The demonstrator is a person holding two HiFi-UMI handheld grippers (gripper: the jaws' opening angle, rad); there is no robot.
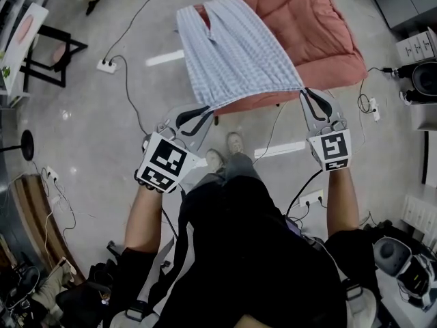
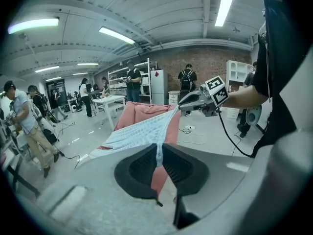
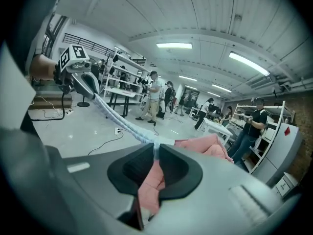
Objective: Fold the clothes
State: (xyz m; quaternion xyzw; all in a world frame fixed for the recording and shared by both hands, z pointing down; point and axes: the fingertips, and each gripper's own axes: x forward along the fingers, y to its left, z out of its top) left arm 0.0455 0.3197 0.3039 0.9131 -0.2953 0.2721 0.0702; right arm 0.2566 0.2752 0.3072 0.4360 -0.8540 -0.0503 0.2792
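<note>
On the grey floor [image 1: 102, 115], seen from the head view, lies a pink cushion [image 1: 321, 33], the largest object in frame. A blue-and-white checked garment [image 1: 235, 53] covers its left half: the far part is spread over the cushion, and the near hem is lifted off it and stretched between the two grippers.

Left gripper [image 1: 205, 111]: jaws closed on the near left corner of the garment. In its own view the pads pinch a thin fold of the cloth [image 2: 142, 131], which fans out towards the cushion [image 2: 142, 111] and the other gripper [image 2: 195, 99].

Right gripper [image 1: 304, 91]: jaws likewise closed on the near right corner. In its own view the hem [image 3: 122, 121] runs taut from between the pads to the left gripper [image 3: 83, 80], with the cushion [image 3: 205, 146] beyond.

The person's shoes [image 1: 225, 152] stand near the cushion's near edge, between the grippers. A power strip [image 1: 106, 65] with trailing cable lies well to the left.
</note>
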